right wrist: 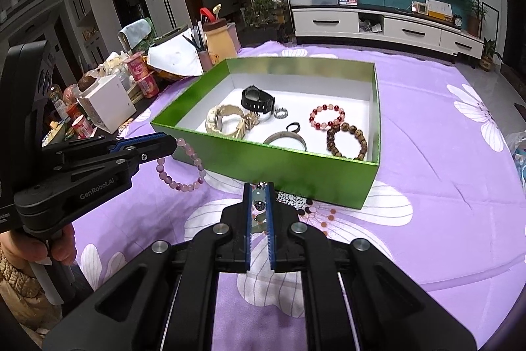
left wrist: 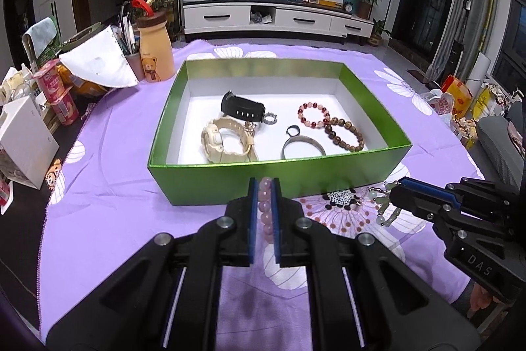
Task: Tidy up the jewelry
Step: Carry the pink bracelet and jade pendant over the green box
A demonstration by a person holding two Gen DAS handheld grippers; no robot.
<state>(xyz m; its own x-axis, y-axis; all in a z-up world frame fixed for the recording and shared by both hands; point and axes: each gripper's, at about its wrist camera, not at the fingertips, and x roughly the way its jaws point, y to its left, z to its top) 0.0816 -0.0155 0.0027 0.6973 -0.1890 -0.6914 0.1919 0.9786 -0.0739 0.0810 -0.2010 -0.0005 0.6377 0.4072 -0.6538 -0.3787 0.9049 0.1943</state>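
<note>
A green box (left wrist: 230,175) with a white floor stands on the purple cloth; it also shows in the right wrist view (right wrist: 296,168). Inside lie a black watch (left wrist: 241,111), a cream watch (left wrist: 223,140), a small ring (left wrist: 270,118), a metal bangle (left wrist: 300,147), a red bead bracelet (left wrist: 312,114) and a brown bead bracelet (left wrist: 345,134). My left gripper (left wrist: 265,186) is shut on a pink bead bracelet (right wrist: 184,166), held just in front of the box's near wall. My right gripper (right wrist: 258,188) is shut on a pale green bead pendant (right wrist: 258,196) near the box's front.
A black-and-white bead piece (left wrist: 340,198) and a string of small reddish beads (left wrist: 338,221) lie on the cloth by the box's near right corner. Cups, a bear bottle (left wrist: 154,50), a white box (left wrist: 24,143) and snacks crowd the table's left.
</note>
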